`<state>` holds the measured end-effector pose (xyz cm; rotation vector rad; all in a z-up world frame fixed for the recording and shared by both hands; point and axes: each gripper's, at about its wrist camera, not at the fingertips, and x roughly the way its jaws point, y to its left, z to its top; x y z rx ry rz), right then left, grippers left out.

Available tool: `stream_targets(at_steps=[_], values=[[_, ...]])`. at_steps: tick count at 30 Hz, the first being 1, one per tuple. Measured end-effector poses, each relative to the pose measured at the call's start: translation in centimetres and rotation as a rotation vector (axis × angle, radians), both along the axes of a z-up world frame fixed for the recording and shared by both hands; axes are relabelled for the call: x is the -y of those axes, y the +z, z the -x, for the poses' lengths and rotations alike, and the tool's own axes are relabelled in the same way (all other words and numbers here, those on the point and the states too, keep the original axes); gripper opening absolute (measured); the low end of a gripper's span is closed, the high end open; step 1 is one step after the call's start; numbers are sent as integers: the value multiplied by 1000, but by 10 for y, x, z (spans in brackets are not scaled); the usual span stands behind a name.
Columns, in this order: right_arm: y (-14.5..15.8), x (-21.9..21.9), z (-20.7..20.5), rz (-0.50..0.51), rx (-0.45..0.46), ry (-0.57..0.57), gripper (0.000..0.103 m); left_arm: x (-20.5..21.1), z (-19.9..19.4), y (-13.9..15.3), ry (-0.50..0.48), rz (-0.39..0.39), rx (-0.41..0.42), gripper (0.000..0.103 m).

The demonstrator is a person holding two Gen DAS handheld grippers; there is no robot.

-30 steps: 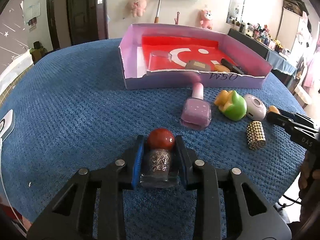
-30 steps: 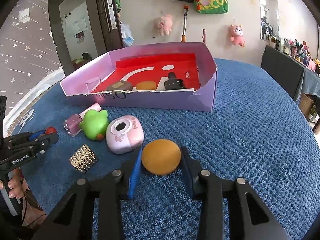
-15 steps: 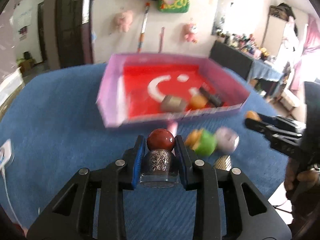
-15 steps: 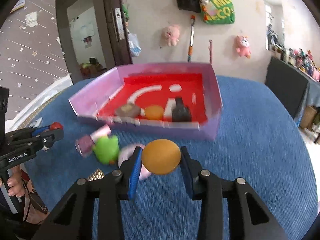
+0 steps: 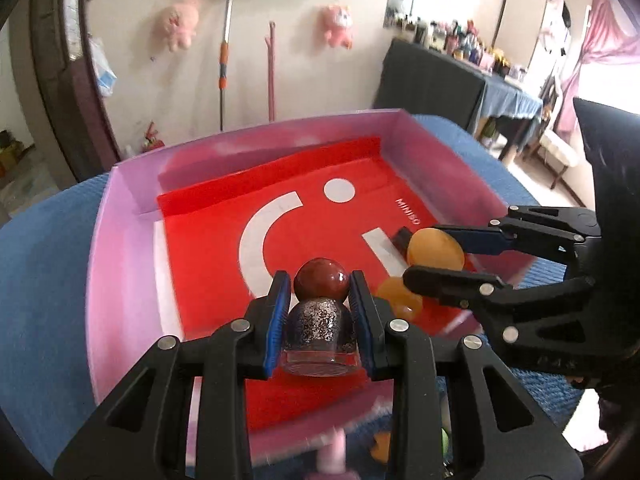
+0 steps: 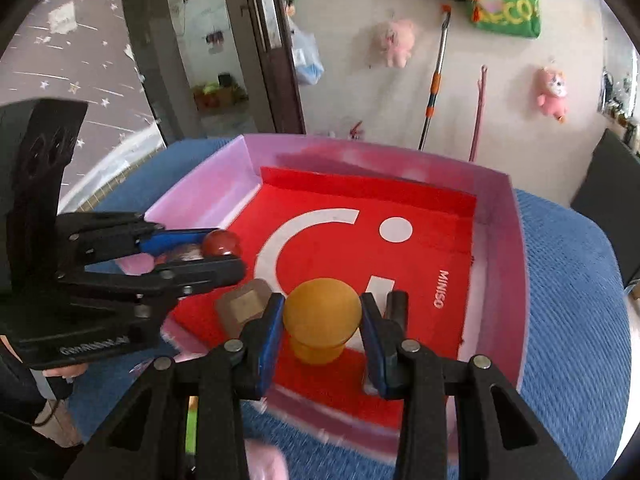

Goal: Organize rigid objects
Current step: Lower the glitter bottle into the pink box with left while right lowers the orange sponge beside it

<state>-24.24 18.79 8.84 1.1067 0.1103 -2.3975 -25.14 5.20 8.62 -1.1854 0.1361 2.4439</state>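
Two pink plush toys point(image 6: 394, 42) point(image 6: 552, 90) are hung on the cream wall. Between them a long-handled brush with orange bands point(image 6: 434, 80) is leaned upright, with a thin pink rod point(image 6: 478, 112) beside it. A green fabric bag with yellow lettering point(image 6: 506, 0) is hung higher up. A dark wooden door frame point(image 6: 272, 48) is seen at the left. A dark-draped side table crowded with small bottles point(image 5: 452, 76) is placed along the far wall, near a pink curtain point(image 5: 600, 40).

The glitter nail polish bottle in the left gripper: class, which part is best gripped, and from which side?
Grip the glitter bottle across its glass body, below the round red cap, approaching base-first as the left gripper does; the round cap would likely slip between pads.
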Motion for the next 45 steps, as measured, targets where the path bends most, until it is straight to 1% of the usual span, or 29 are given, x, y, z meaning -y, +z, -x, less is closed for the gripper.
stream_targets(at_steps=[6,12,17,19,24,30,45], values=[[-12,20,28,-72,49,54,40,-6,34,-13,-20,53,69,28],[-23,25,46,-111,85,63,40,-3,52,-19,-23,86,109,28],[-29,29,55,-133,116,80,40,-3,60,-28,-31,95,156,28],[-32,31,57,-144,129,83,40,-3,63,-31,-26,104,161,28],[-38,33,60,-160,148,93,40,2,66,-36,-16,94,194,28],[-44,36,61,-174,160,103,40,3,62,-37,-14,94,196,28],[-44,36,60,-178,156,104,40,1,63,-38,-2,88,203,28]])
